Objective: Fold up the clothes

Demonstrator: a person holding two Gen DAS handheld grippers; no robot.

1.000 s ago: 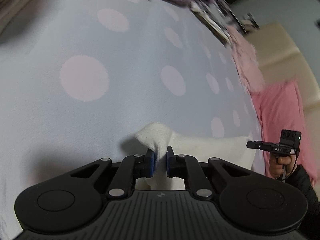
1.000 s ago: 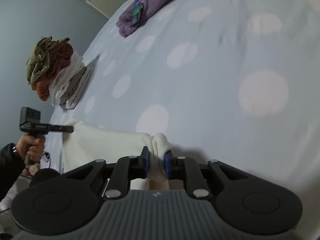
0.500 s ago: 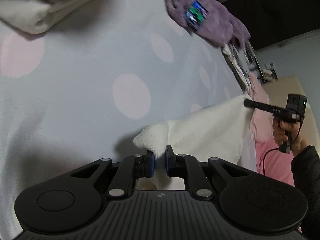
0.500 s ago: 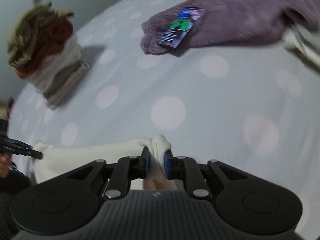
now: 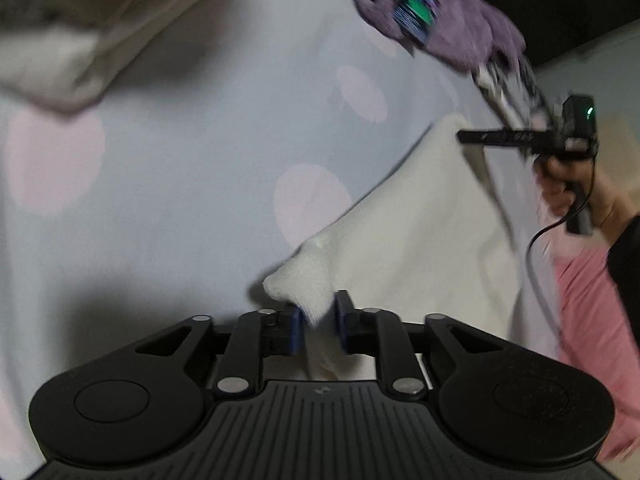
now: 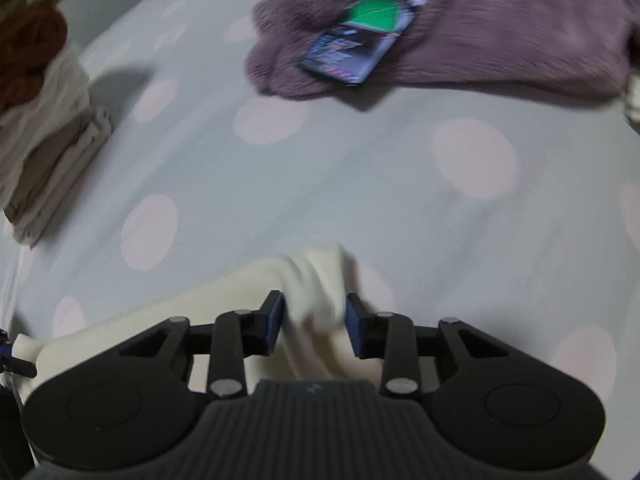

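A cream fleece cloth (image 5: 420, 220) lies stretched over the grey bedsheet with pale pink dots (image 5: 180, 200). One corner of it sits between the blue pads of my left gripper (image 5: 319, 324), whose jaws are opening and no longer pinch it. In the right wrist view the other corner of the cream cloth (image 6: 256, 288) bunches loosely between the pads of my right gripper (image 6: 314, 320), whose jaws are also opening, with a gap beside the cloth. The left view shows the right gripper held by a person's hand (image 5: 568, 184) at the cloth's far corner.
A purple fuzzy garment (image 6: 500, 40) with a lit phone (image 6: 360, 40) on it lies at the back of the bed. A stack of folded clothes (image 6: 44, 120) stands at the left. A pink garment (image 5: 592, 320) lies at the right edge of the left view.
Both grippers were shut on the cloth's corners and now their pads have parted. The right gripper swung toward the purple garment, drawing the cloth out; the left moved a little.
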